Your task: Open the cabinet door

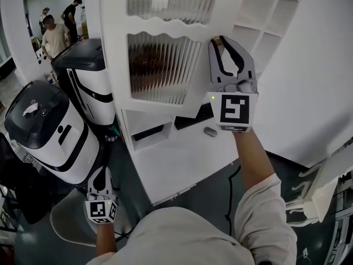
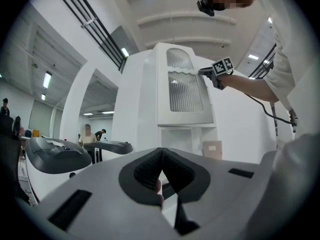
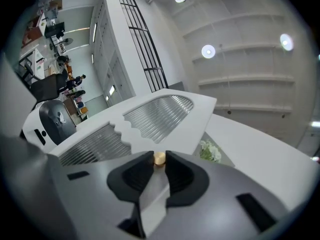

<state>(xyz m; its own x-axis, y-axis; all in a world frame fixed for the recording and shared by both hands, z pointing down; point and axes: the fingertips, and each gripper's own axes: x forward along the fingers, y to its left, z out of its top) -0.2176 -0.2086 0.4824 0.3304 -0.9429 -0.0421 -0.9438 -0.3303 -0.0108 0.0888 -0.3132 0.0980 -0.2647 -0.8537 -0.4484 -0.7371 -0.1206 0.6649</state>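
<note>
The white cabinet door (image 1: 117, 48) has ribbed glass panes (image 1: 160, 65) and stands swung out from the cabinet. Its small brass knob (image 1: 218, 39) sits at the door's edge. My right gripper (image 1: 223, 43) reaches up to it, and in the right gripper view the black pads are shut on the knob (image 3: 159, 157) against the door (image 3: 192, 126). My left gripper (image 1: 101, 173) hangs low at the bottom left, away from the cabinet. In the left gripper view its jaws (image 2: 161, 173) are shut with nothing between them, and the door (image 2: 182, 91) shows far ahead.
Two white-and-black machines (image 1: 49, 131) (image 1: 88, 76) stand left of the cabinet. Open shelves (image 1: 265, 21) show behind the door, with a keyboard (image 1: 193, 117) and mouse (image 1: 210, 131) on the ledge below. People (image 1: 55, 35) stand far back. White furniture (image 1: 325, 186) is at right.
</note>
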